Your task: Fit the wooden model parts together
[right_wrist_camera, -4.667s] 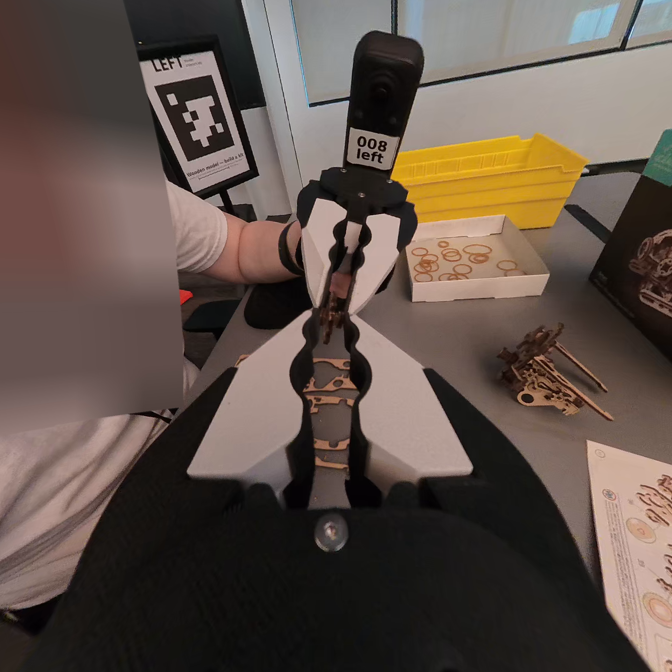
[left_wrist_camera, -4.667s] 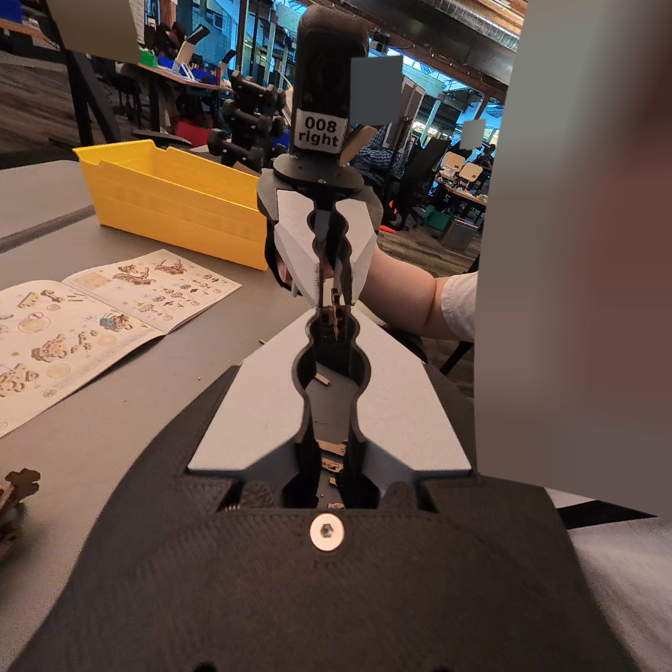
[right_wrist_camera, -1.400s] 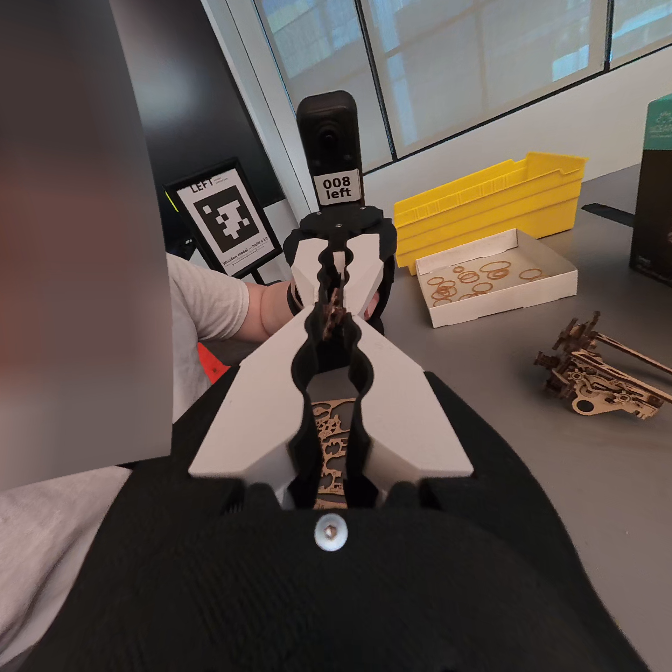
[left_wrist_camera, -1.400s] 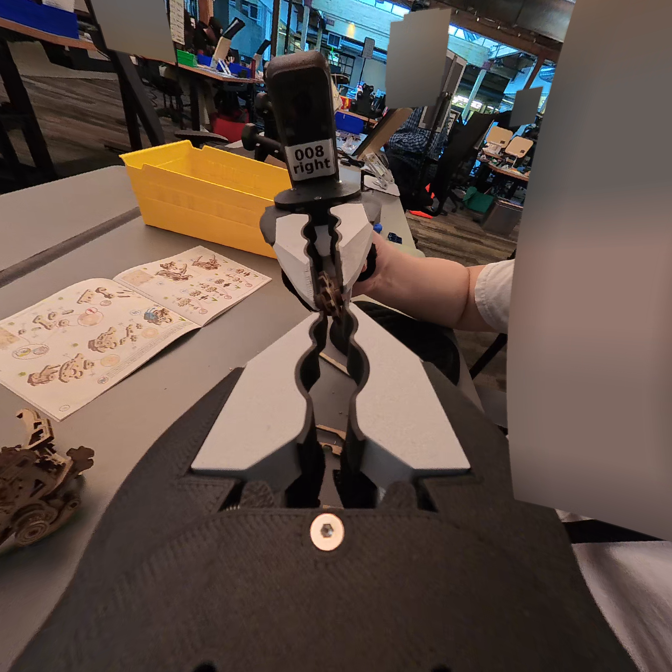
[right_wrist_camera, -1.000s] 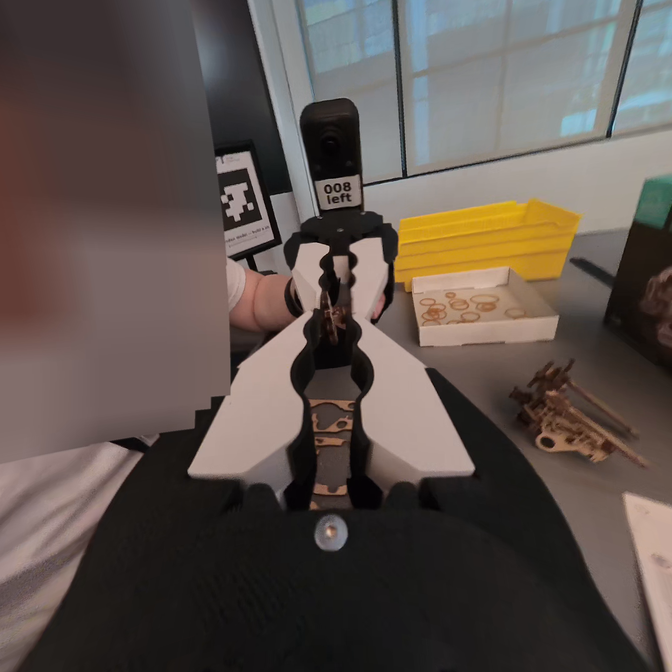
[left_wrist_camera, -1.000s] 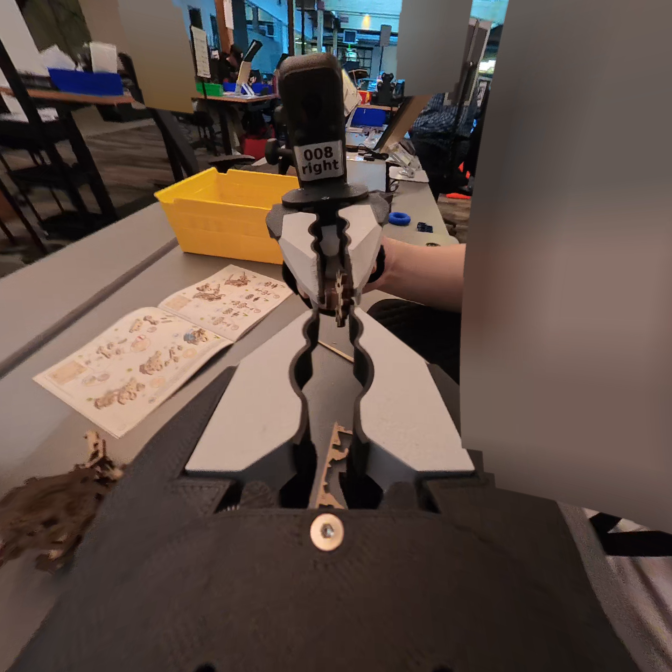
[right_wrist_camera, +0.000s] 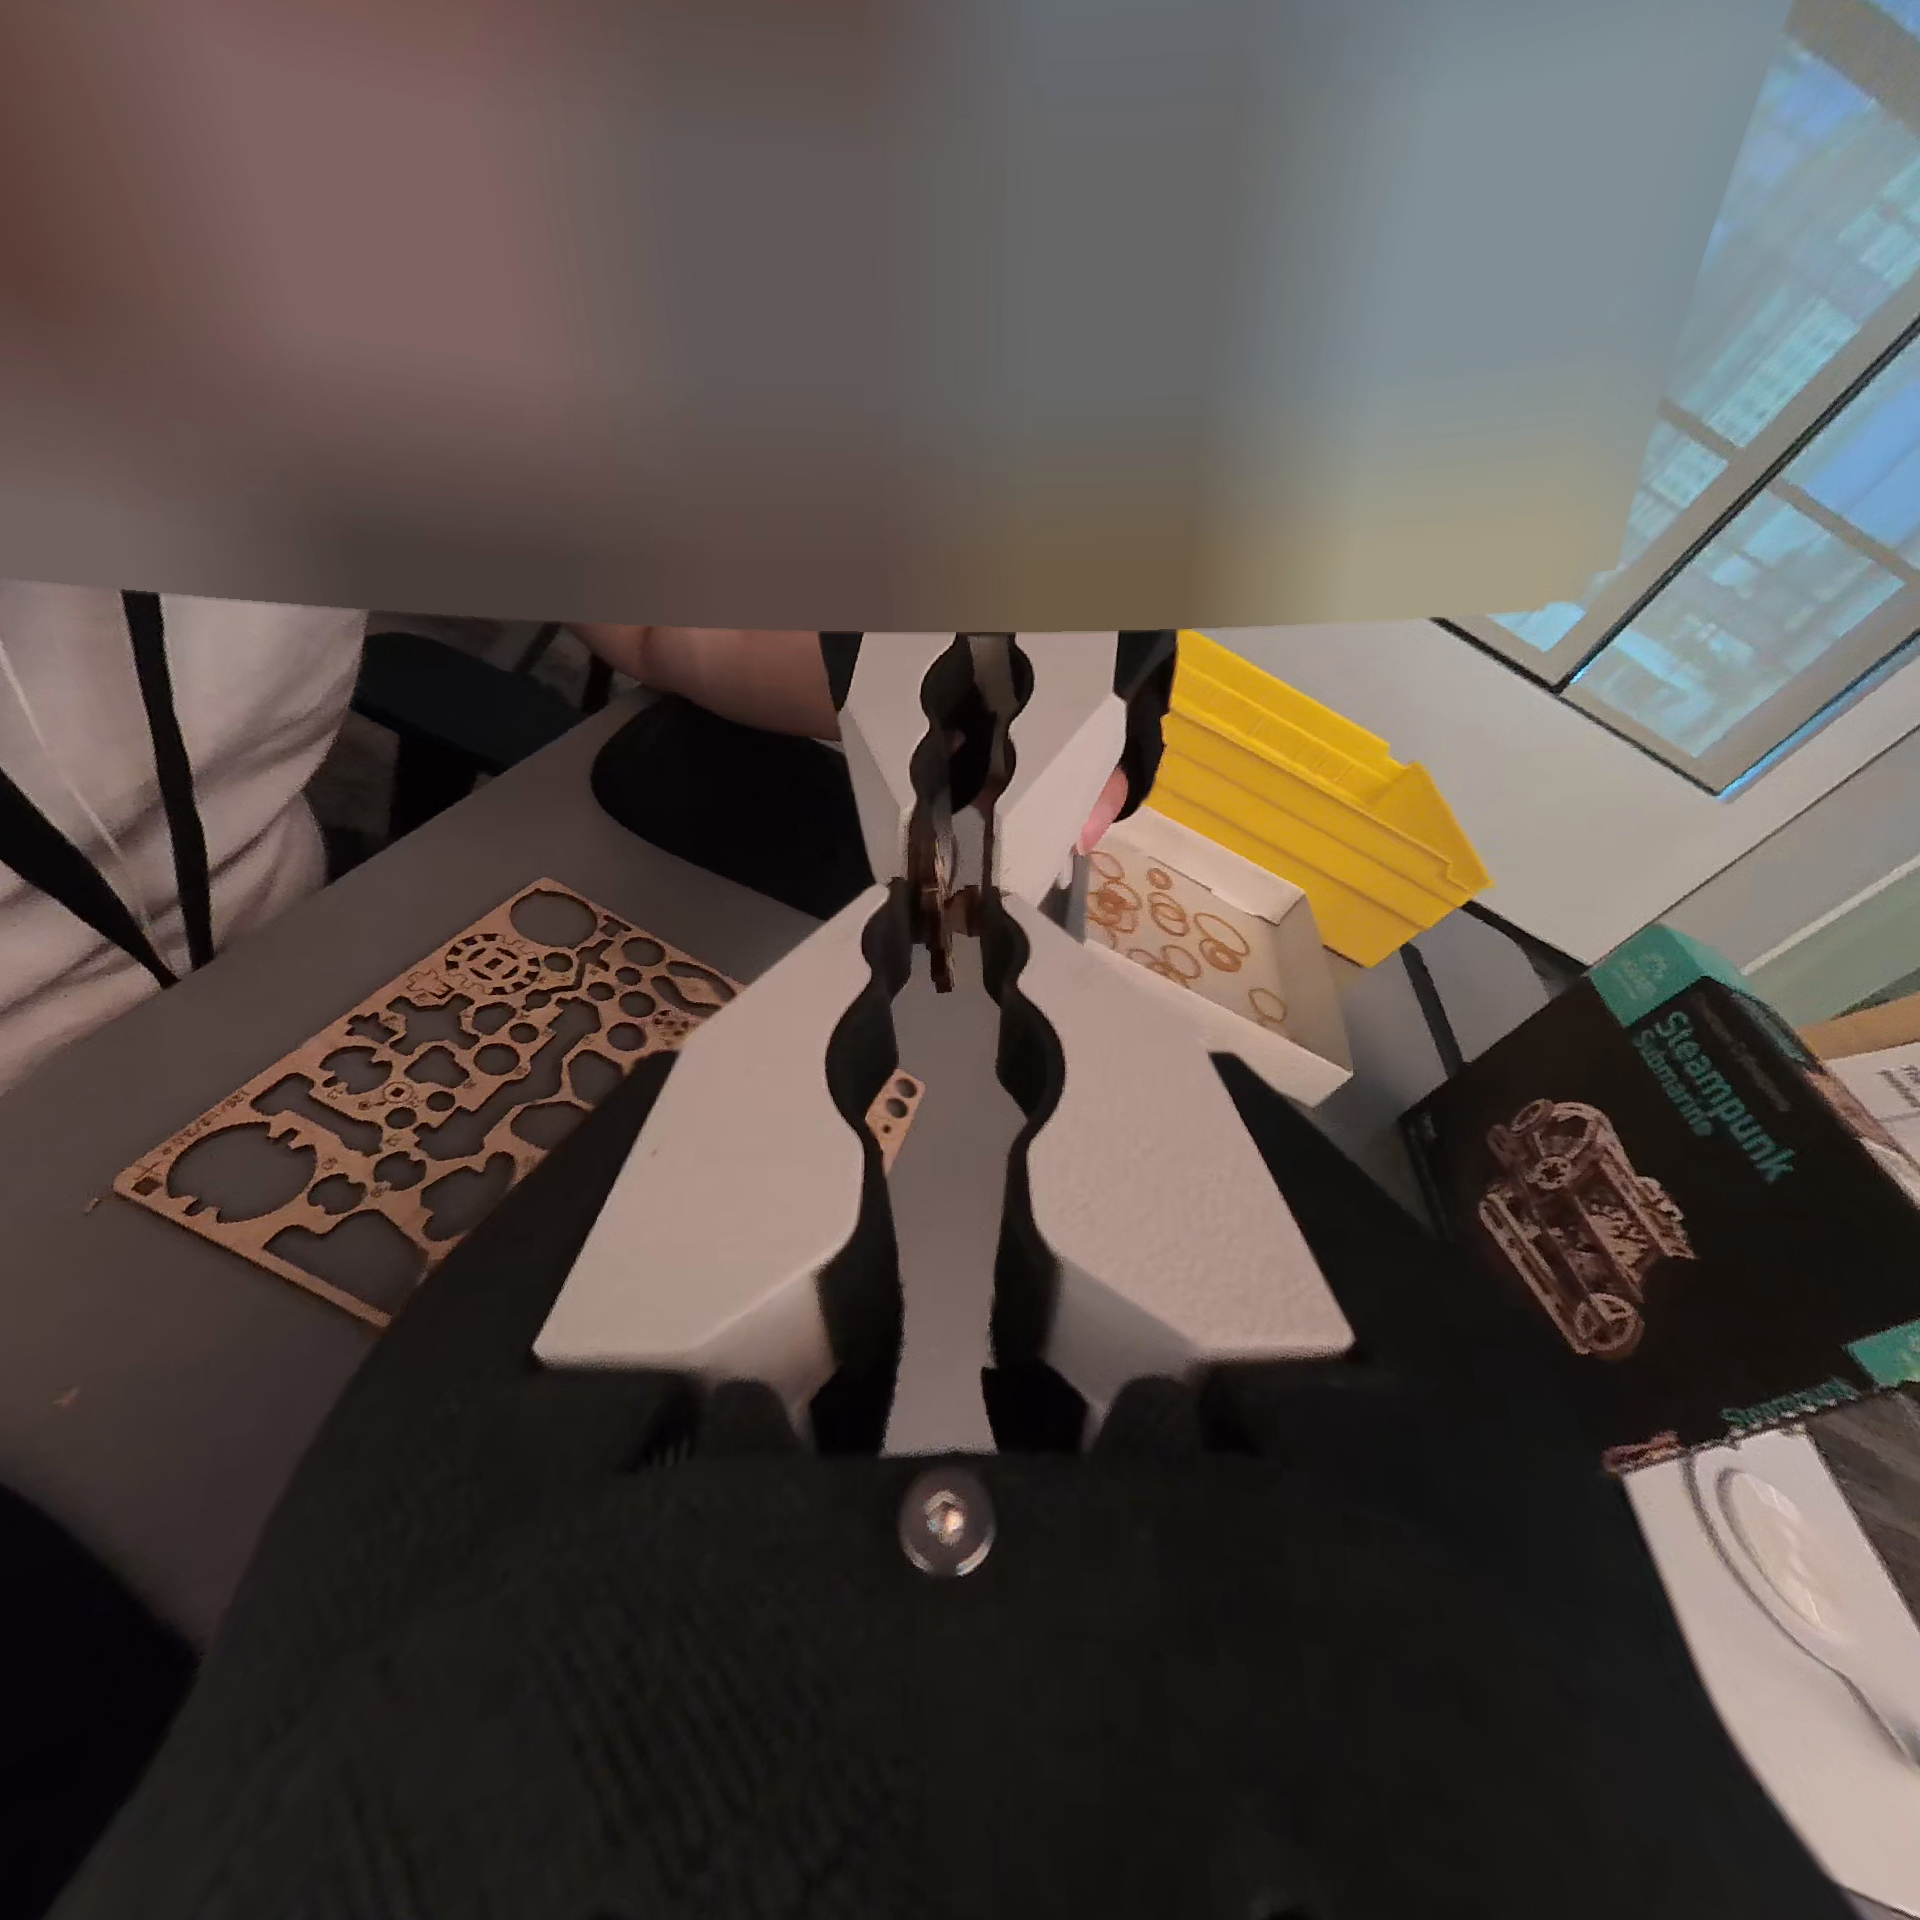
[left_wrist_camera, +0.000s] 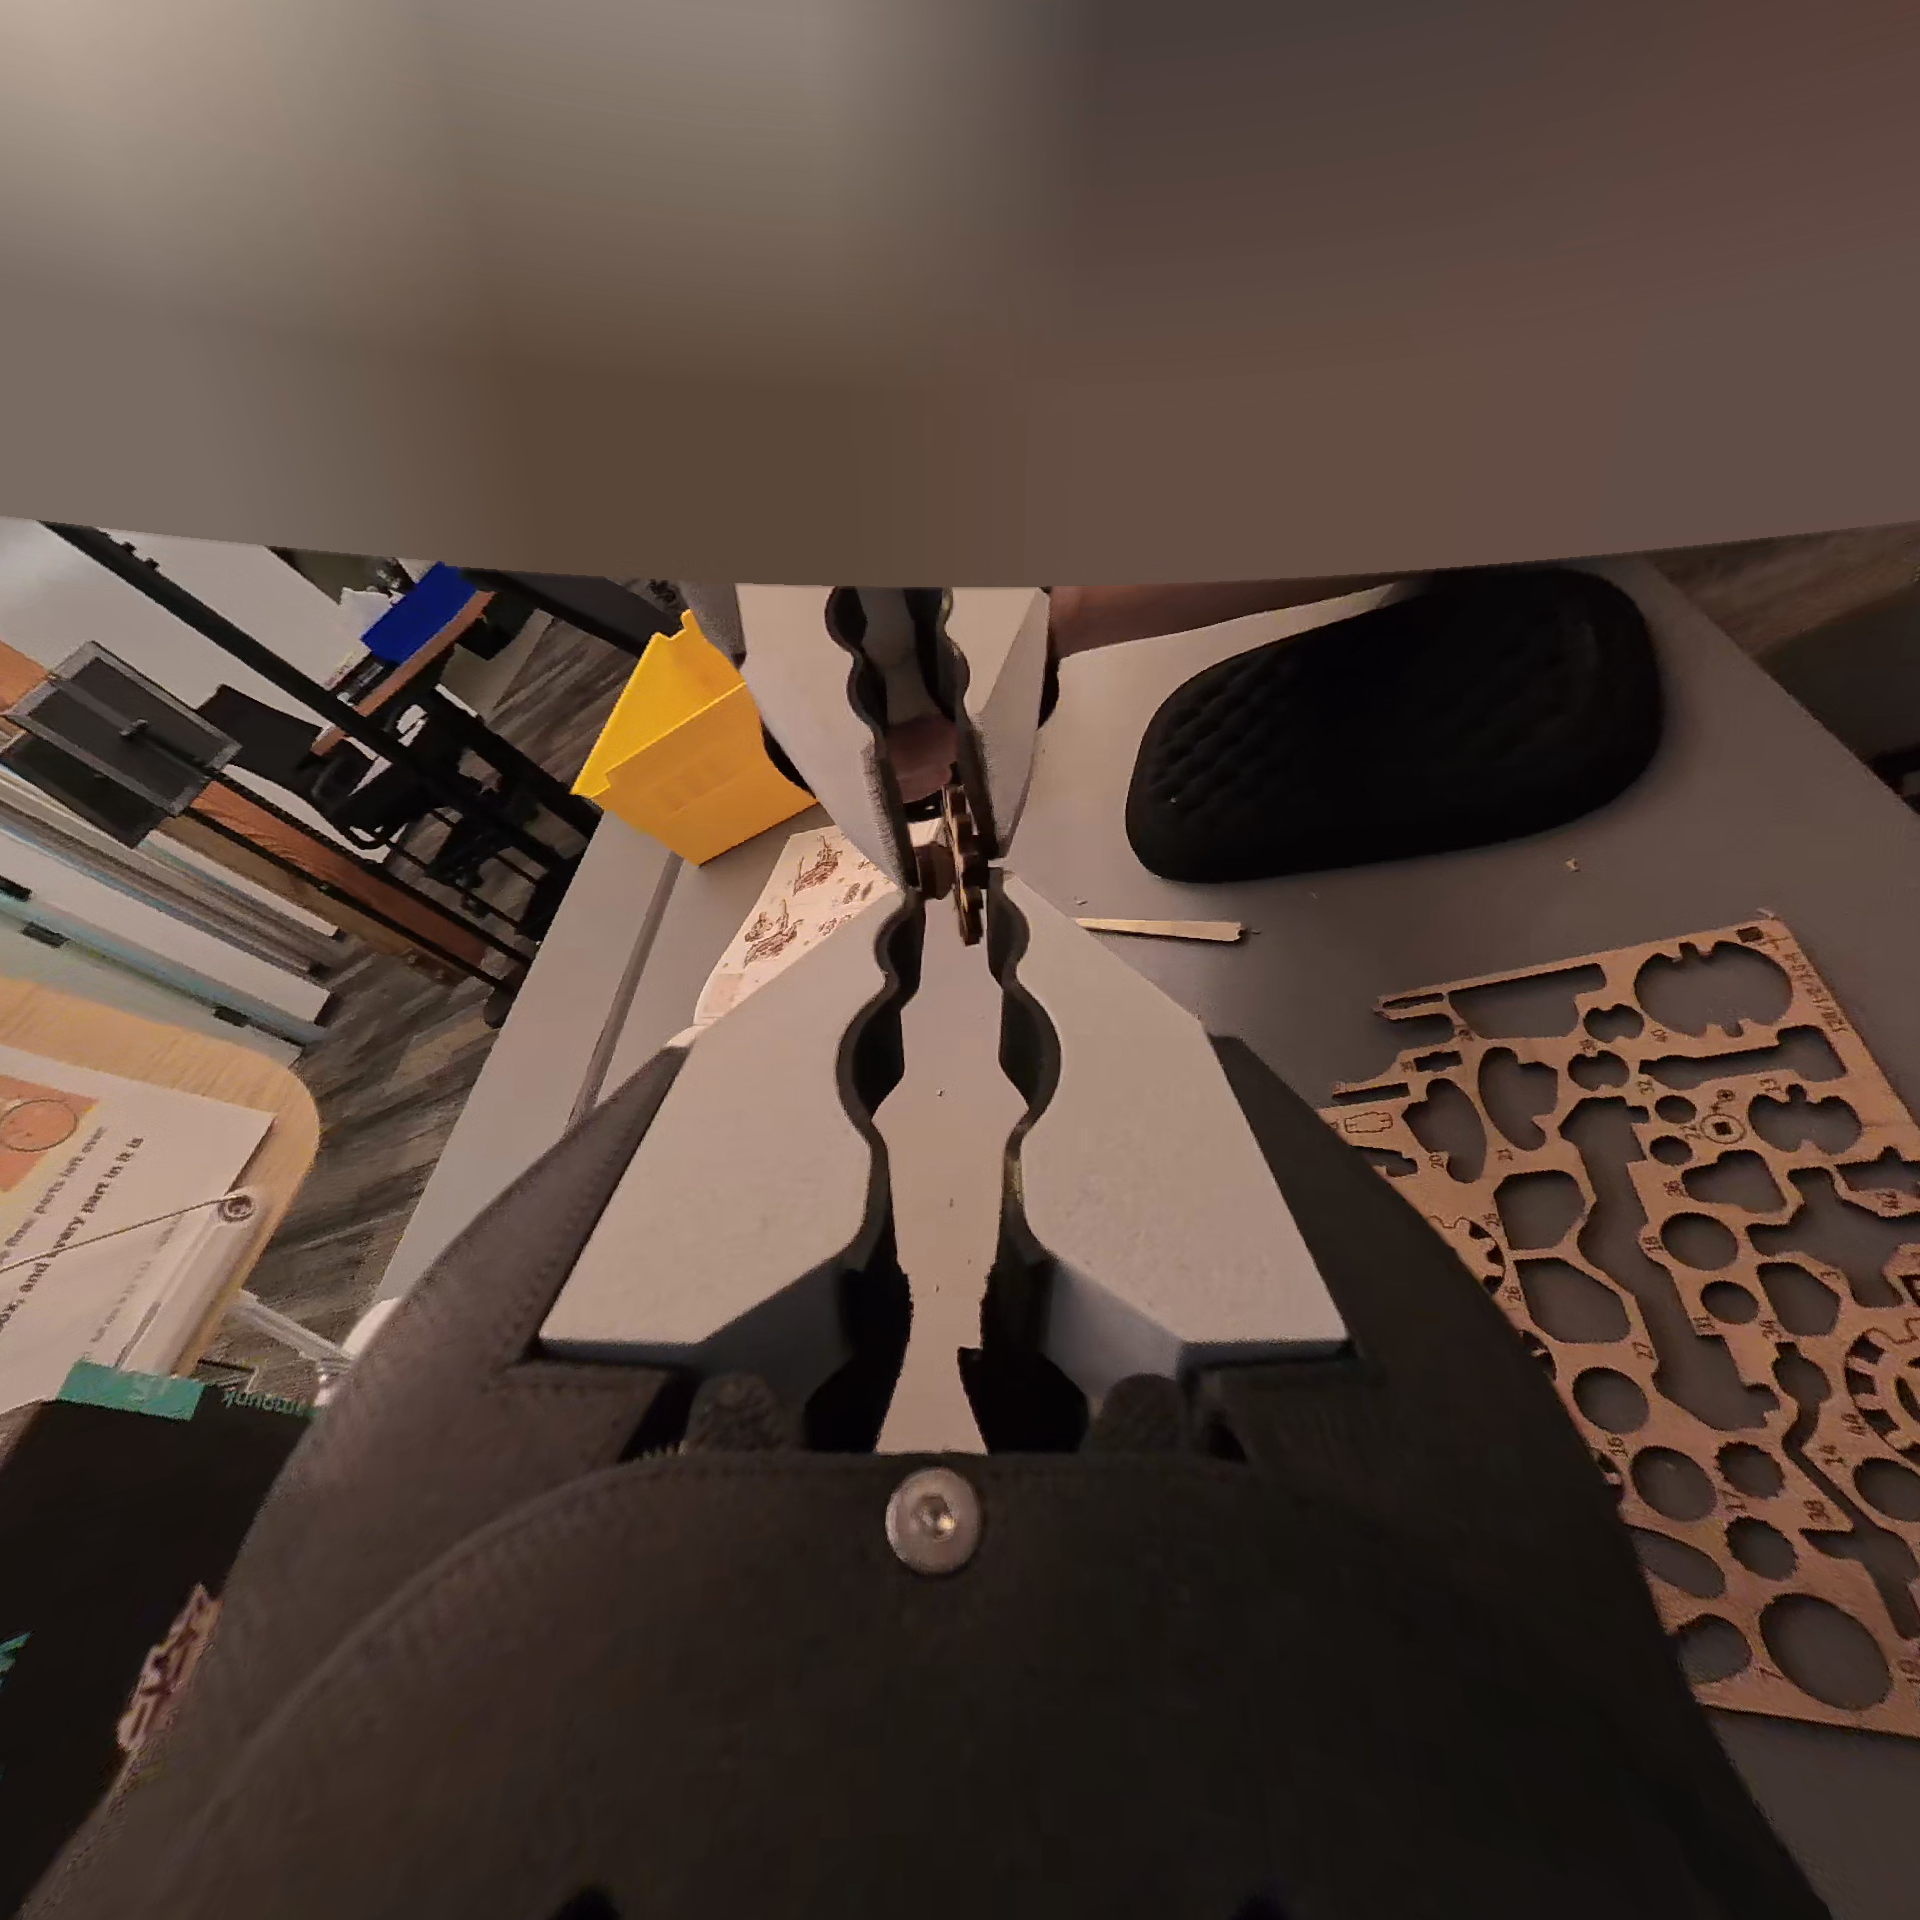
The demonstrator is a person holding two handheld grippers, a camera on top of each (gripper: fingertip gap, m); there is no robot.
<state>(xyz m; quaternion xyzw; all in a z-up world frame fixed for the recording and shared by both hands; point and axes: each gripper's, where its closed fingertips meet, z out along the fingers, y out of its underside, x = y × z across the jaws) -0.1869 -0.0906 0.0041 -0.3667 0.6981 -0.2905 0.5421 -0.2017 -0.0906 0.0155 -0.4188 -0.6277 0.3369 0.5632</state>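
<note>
Left wrist view shows the small wooden gear piece [left_wrist_camera: 961, 868] held in the air above the counter [left_wrist_camera: 1299, 966], right where the two grippers meet tip to tip. The left gripper [left_wrist_camera: 954, 914] has its jaws drawn nearly together at the tips, closing on the lower edge of the piece, while the right gripper [left_wrist_camera: 940, 831] comes down from the far side and is clamped on its upper part. In the right wrist view the same wooden gear piece [right_wrist_camera: 940, 914] sits between the tips of the right gripper [right_wrist_camera: 940, 935], with the left gripper [right_wrist_camera: 951, 831] pinching it from the far side.

Just right of the grippers in the left wrist view, a punched-out wooden parts sheet [left_wrist_camera: 1662, 1247] lies flat on the counter, with a thin wooden stick [left_wrist_camera: 1158, 928] beyond it and a black pad [left_wrist_camera: 1392, 727] farther off. A yellow bin [left_wrist_camera: 691, 758] stands at the far left, an instruction booklet [left_wrist_camera: 790, 914] beside it. From the right wrist view, a white tray of rings [right_wrist_camera: 1195, 935] sits near the bin, and the dark model box [right_wrist_camera: 1662, 1164] stands at the right
</note>
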